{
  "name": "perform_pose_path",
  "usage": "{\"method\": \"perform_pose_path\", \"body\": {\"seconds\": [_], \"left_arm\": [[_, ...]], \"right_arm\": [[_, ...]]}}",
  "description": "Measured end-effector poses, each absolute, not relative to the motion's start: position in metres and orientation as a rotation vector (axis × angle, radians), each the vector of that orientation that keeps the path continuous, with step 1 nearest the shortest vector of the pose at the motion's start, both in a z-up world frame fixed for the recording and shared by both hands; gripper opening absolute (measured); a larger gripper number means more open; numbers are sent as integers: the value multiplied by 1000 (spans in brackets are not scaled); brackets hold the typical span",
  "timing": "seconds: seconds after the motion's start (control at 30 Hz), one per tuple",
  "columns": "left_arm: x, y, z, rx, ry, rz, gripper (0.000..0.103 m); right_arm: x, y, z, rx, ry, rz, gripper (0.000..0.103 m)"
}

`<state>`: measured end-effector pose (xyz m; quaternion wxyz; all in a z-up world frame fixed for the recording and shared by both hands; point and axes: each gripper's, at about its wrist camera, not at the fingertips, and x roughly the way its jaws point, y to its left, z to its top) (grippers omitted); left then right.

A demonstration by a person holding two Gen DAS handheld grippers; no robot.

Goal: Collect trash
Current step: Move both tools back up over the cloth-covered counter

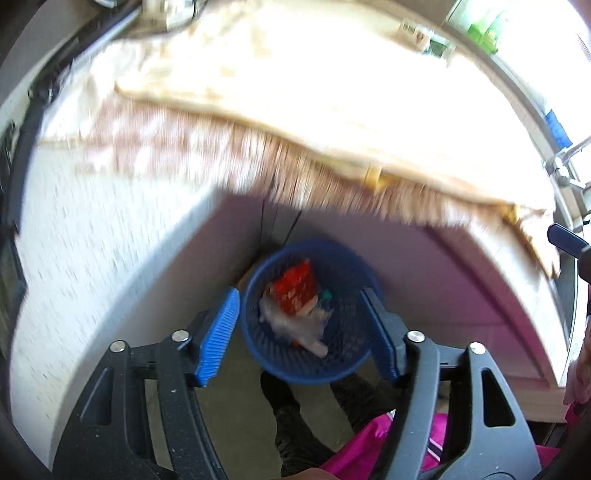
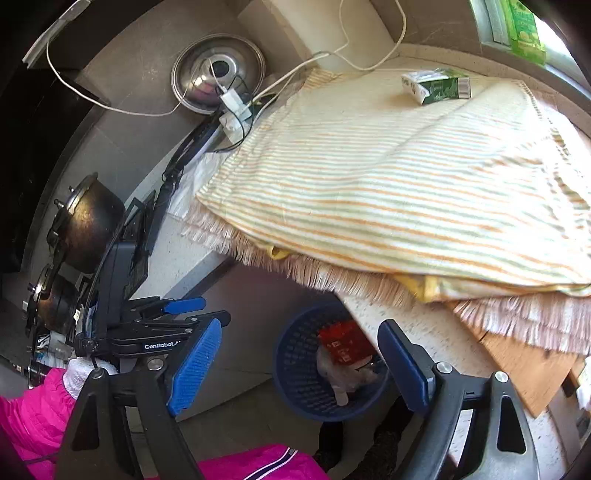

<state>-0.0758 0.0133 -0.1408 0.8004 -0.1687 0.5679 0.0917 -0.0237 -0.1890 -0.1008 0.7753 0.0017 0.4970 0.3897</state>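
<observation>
Trash sits in the blue basket (image 1: 310, 354) on the floor: a red pack (image 1: 295, 291) on top, pale crumpled plastic (image 1: 295, 325) under it, a bit of teal at the side. In the left view the basket lies straight ahead, between and beyond my left gripper (image 1: 301, 325) jaws. In the right view the same basket (image 2: 295, 365) shows between my right gripper (image 2: 299, 354) jaws, partly tucked under the counter edge.

Both jaws wide open, nothing held, pads clear of everything. Left view is motion-blurred, so details there are rough.

My left gripper also shows in the right view (image 2: 181, 310), off beyond the left jaw, carried by a hand in a white glove (image 2: 83, 373) with a pink sleeve (image 2: 33, 410).

Below the jaws: grey floor (image 1: 236, 406), dark shoes next to the basket, pink clothing.

Above the jaws: pale speckled counter (image 2: 424, 332) covered by a striped cloth (image 2: 388, 184) with a fringed mat (image 2: 332, 277) underneath hanging over the edge. A green carton (image 2: 439, 86) lies on the cloth at the far side. A wooden board (image 2: 524, 365) sticks out under the mat, right of the right jaw.

Far left of the right jaws: two dark pots (image 2: 88, 225), a steel lid (image 2: 218, 77) against the tiled wall, white cables and a plug. Bright window at top right with another green pack (image 2: 524, 26) on the sill.
</observation>
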Motion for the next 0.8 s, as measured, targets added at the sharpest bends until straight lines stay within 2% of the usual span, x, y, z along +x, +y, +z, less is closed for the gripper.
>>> {"method": "perform_pose_path", "body": {"seconds": [0.1,0.2,0.47,0.57,0.8], "left_arm": [[-58,12,-122,-351,1177,190,69],[-38,9,-106,-340,1141,176,69],[33,-4,-77,-304,1056,117,69],[63,-14,-66,-270,1022,82,80],[131,-38,-46,-155,989,0,82]], "right_arm": [[-4,-198,-87,28,1041,822,91],[20,-209,-74,68,1001,794,102],[88,-239,-46,136,945,732,102],[107,-252,-41,163,925,714,102],[137,-273,-44,223,931,678,103]]}}
